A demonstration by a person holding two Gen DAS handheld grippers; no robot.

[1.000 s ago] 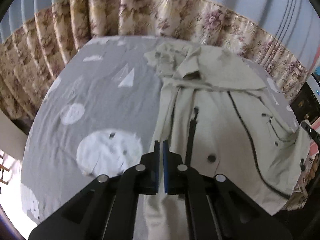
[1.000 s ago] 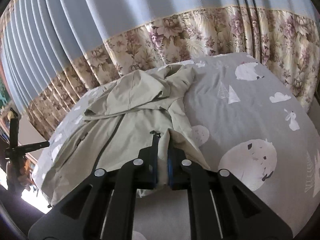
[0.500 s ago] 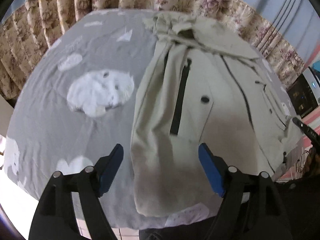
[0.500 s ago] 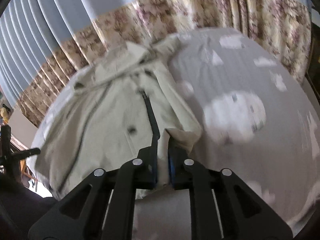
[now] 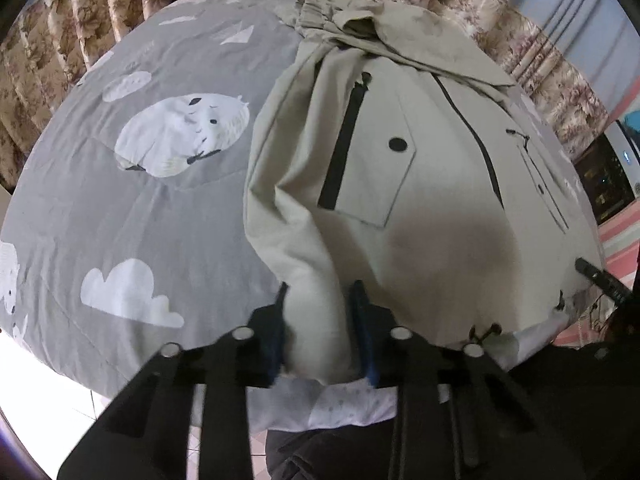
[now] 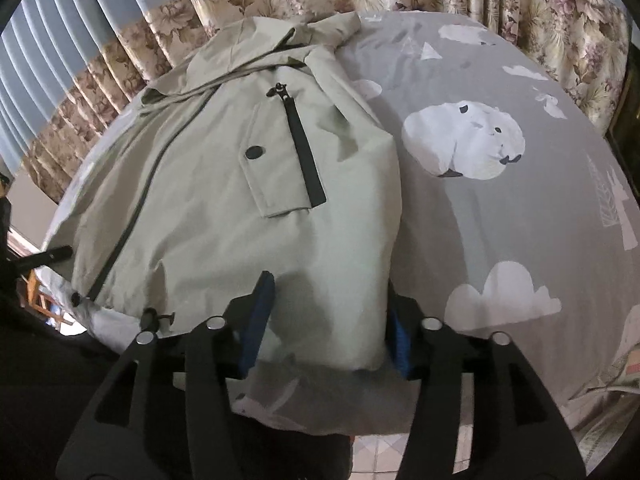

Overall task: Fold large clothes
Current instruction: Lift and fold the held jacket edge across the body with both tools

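Observation:
A beige jacket [image 5: 420, 200] with black zips lies flat, front up, on the bed, its hood at the far end. My left gripper [image 5: 318, 292] is at the jacket's near hem. Its jaws are closing, and a bunched fold of the hem fills the gap between the blue pads [image 5: 360, 312]. In the right wrist view the jacket [image 6: 208, 208] spreads to the left. My right gripper [image 6: 330, 288] straddles the near hem corner. Its jaws are opening, and the cloth lies loose between the pads [image 6: 260, 304].
The grey bed sheet [image 5: 160, 216] printed with white animals and clouds [image 6: 500, 220] covers the bed. Flowered curtains [image 6: 520, 0] hang behind it. A black tripod pole [image 5: 600, 276] stands past the jacket's side [image 6: 48, 256]. Tiled floor [image 6: 380, 452] shows below the bed's near edge.
Both grippers came down to the jacket's near hem. The left one opened wide, then closed around a fold of the hem. The right one, shut on cloth before, spread its jaws.

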